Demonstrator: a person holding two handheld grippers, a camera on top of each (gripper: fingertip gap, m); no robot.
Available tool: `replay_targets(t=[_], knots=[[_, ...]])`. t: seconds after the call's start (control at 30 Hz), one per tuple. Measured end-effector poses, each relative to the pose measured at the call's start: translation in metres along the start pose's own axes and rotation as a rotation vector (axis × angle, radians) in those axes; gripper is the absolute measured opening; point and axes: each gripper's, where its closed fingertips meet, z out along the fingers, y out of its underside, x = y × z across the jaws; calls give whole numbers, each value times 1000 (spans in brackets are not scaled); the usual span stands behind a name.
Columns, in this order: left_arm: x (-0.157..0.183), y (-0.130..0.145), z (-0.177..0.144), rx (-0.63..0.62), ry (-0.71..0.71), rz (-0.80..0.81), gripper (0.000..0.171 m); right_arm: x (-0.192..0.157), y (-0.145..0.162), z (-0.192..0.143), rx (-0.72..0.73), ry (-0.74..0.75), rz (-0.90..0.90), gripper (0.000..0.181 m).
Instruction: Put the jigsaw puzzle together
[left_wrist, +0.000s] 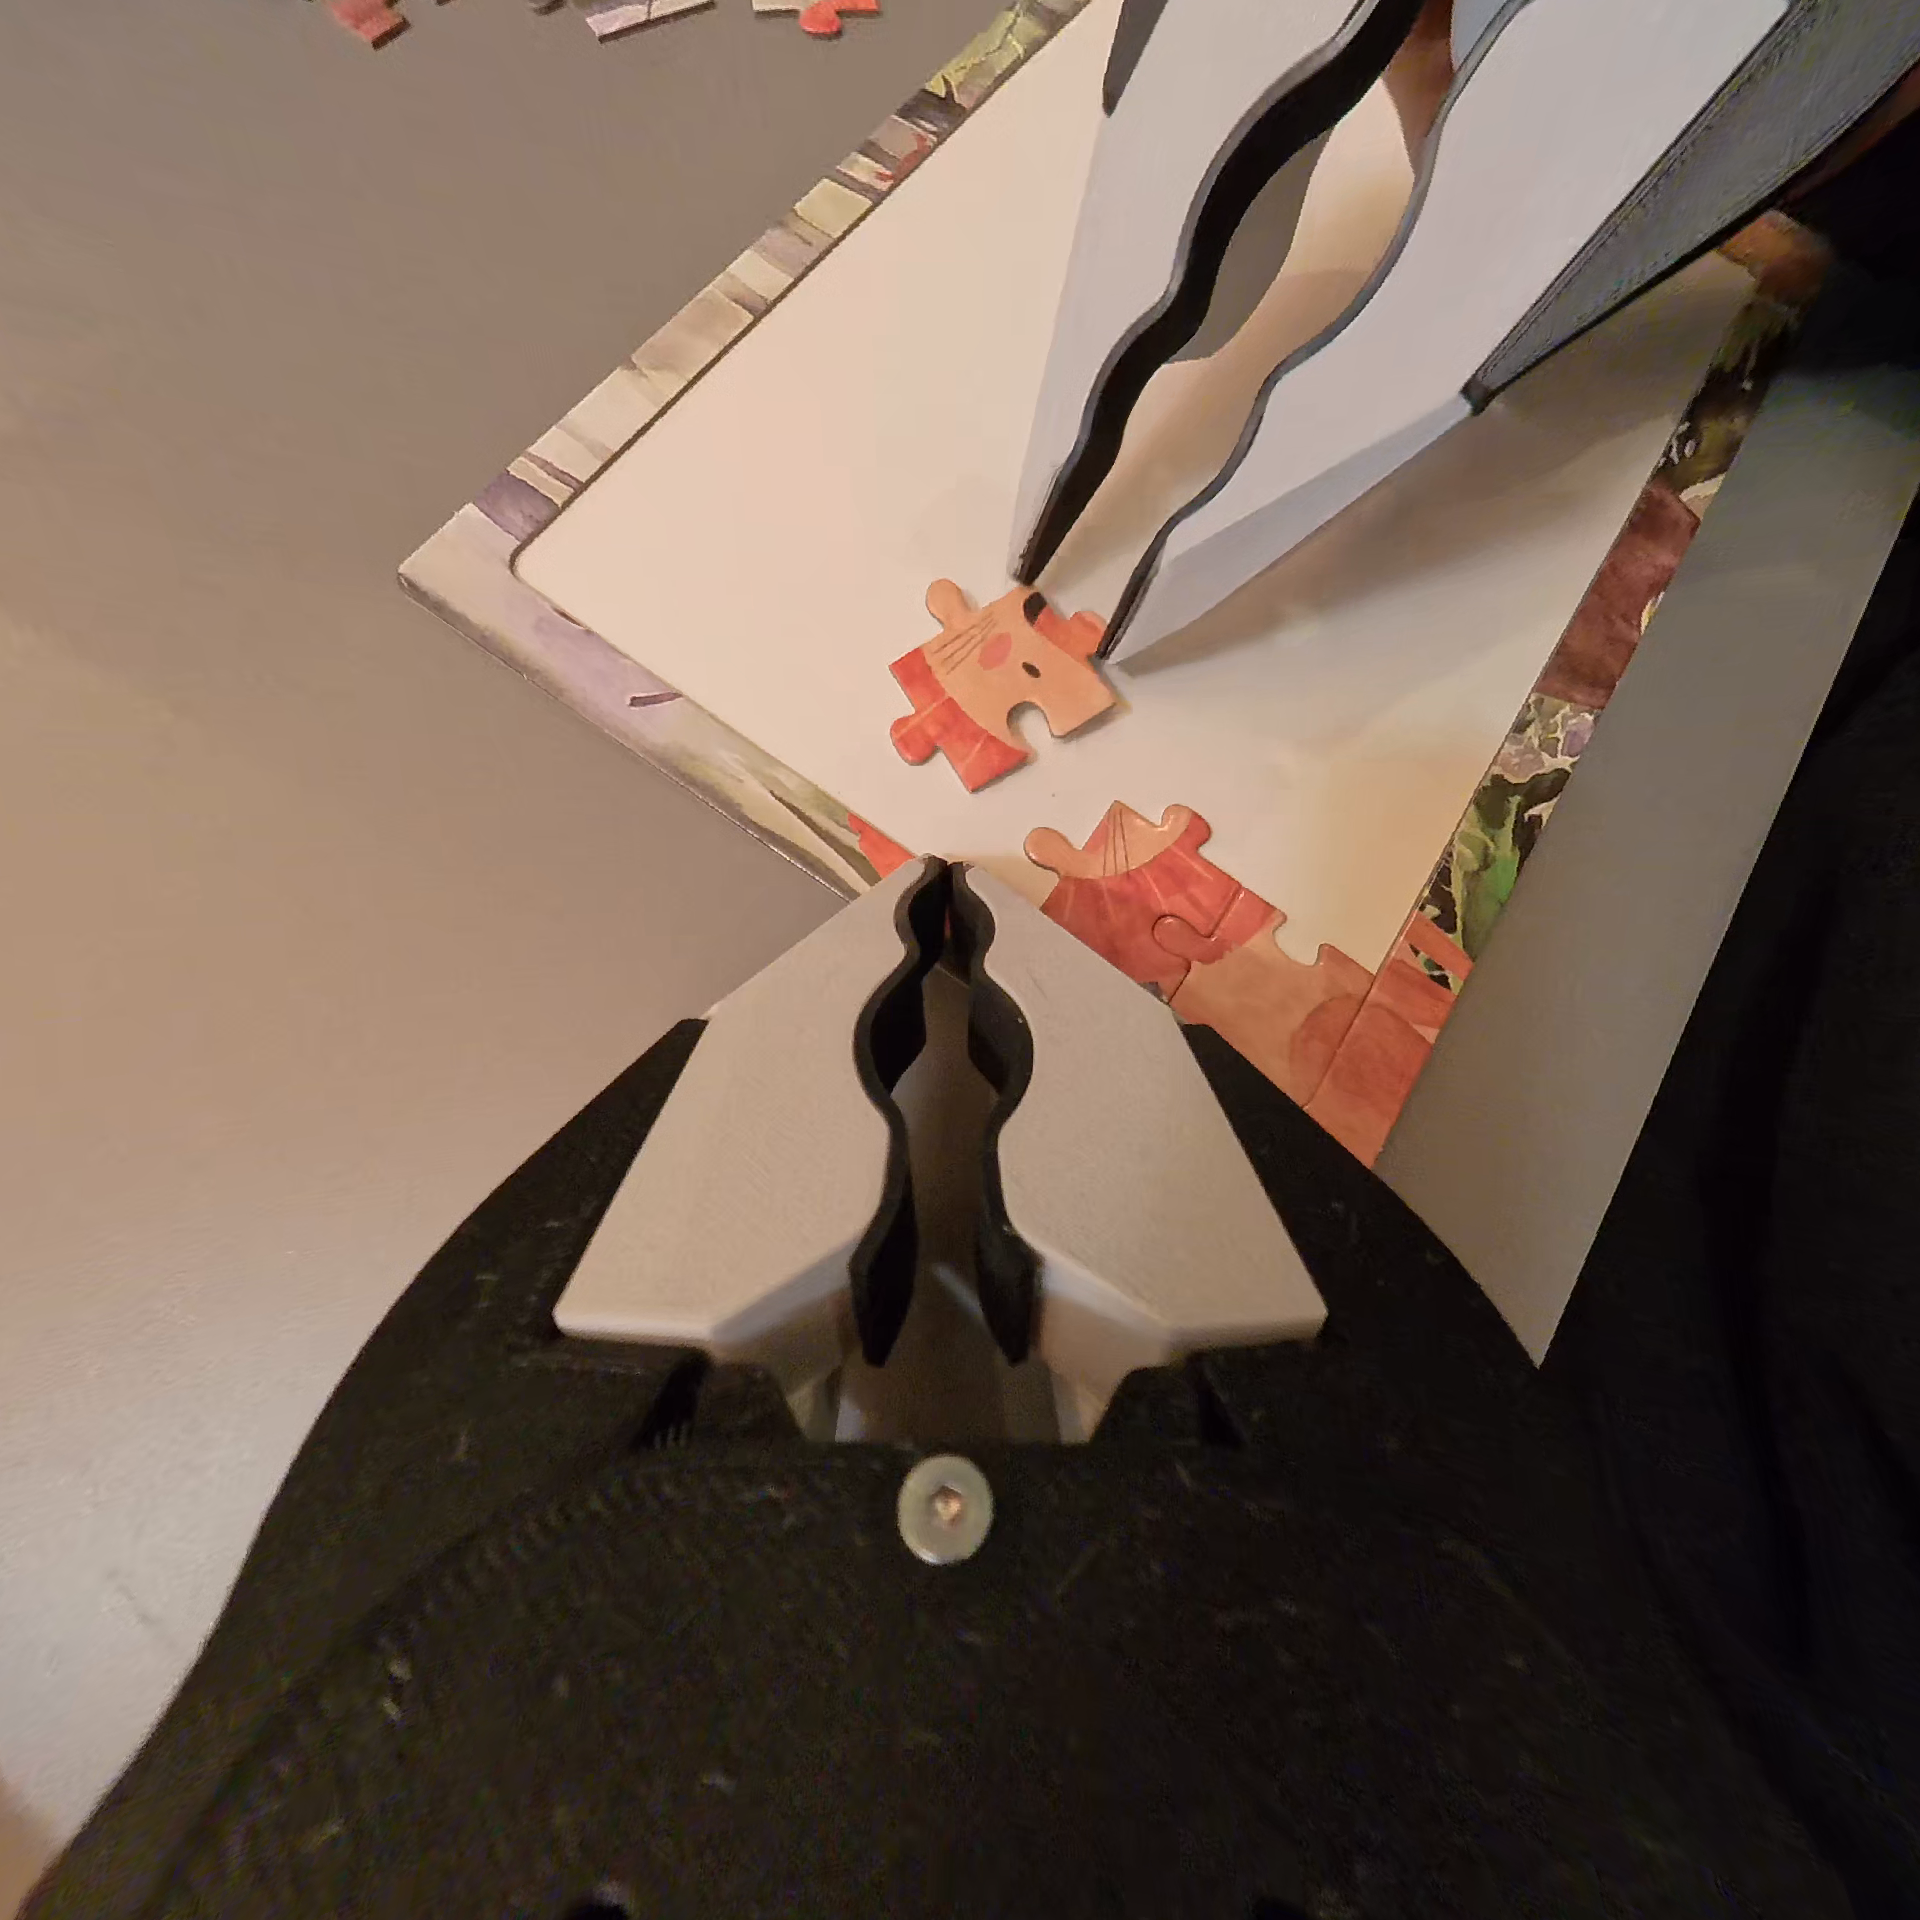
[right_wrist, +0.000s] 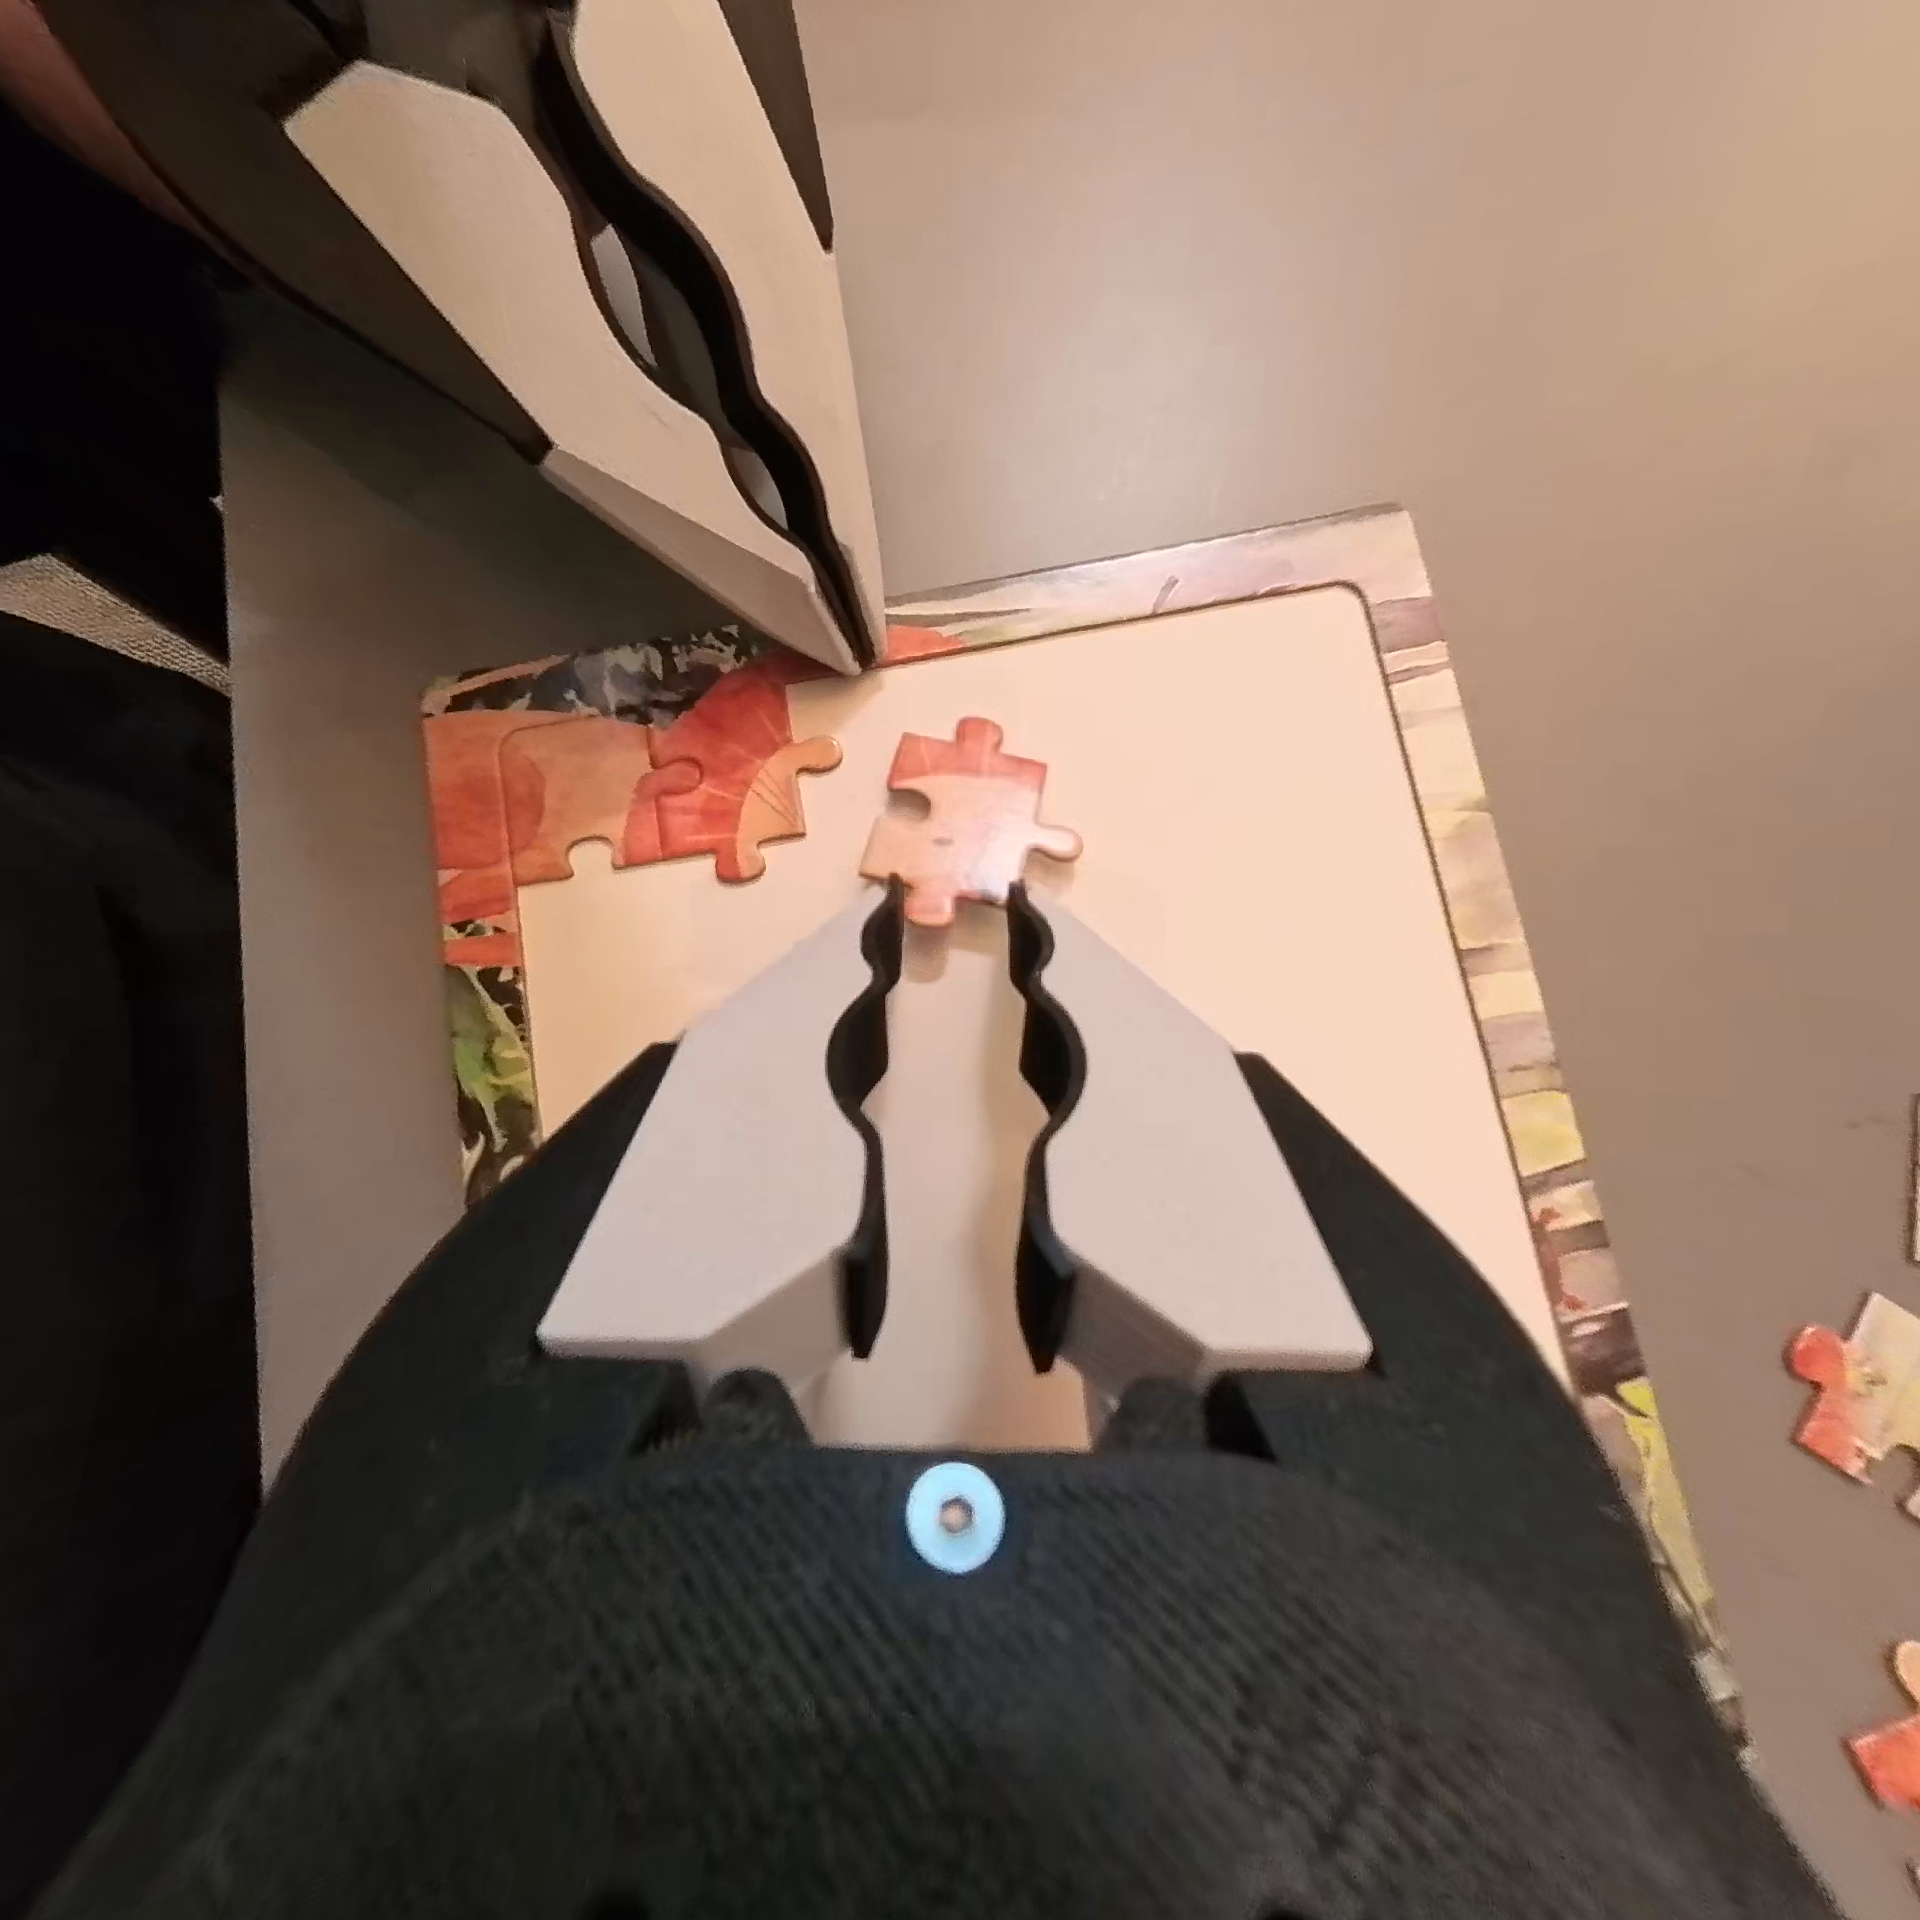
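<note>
Just ahead of the right gripper (right_wrist: 956, 891), a loose piece (right_wrist: 966, 816) lies flat on the tray's (right_wrist: 1195, 831) cream floor, its near tab between the parted fingertips; whether they pinch it I cannot tell. It shows an orange-and-peach cartoon face with whiskers and a pink cheek. Left of it sit two joined pieces (right_wrist: 665, 805) in the tray corner. The left gripper (left_wrist: 948, 868), clenched empty, rests its tips on the tray's printed rim (left_wrist: 644, 696).
</note>
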Motion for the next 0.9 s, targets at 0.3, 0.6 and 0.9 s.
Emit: replay_targets(t=[0.3, 0.6, 0.9], knots=[[0, 0, 0, 0, 3, -3, 0, 3, 2, 6, -34, 8, -29, 23], [-2, -1, -1, 8, 0, -16, 0, 12, -10, 14, 12, 7, 30, 38], [-11, -3, -5, 36, -24, -72, 0, 14, -8, 19, -22, 83, 44, 19]])
